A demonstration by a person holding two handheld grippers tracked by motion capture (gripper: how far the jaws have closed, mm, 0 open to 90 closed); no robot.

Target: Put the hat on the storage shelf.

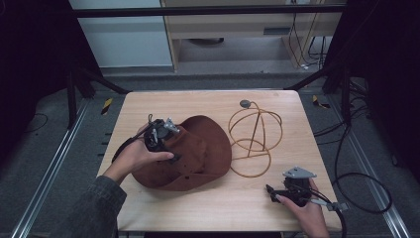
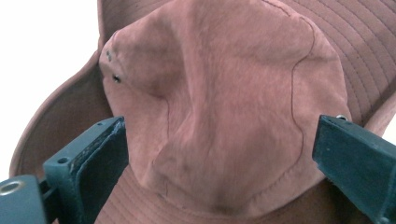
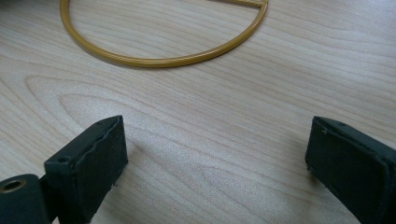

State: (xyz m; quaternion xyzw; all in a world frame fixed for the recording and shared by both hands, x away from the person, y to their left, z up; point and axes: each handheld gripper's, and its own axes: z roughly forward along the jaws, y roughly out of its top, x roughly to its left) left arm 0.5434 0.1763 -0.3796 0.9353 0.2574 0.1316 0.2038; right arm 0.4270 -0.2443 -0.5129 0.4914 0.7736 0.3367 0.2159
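Note:
A brown suede brimmed hat [image 1: 198, 153] lies on the wooden table [image 1: 208, 203], left of centre. My left gripper [image 1: 166, 136] hovers over its crown, open; in the left gripper view the dented crown [image 2: 224, 107] sits between the wide-apart jaws, which do not press it. A gold wire hat stand [image 1: 253, 139] with a round base ring stands just right of the hat. My right gripper [image 1: 277, 193] rests low near the table's front right, open, with bare wood between its jaws; the stand's base ring [image 3: 163, 59] curves ahead of it.
The table's front edge runs just below my right hand. Black cables [image 1: 356, 183] trail over the floor on the right. Metal rails flank the table, and a cabinet stands behind it.

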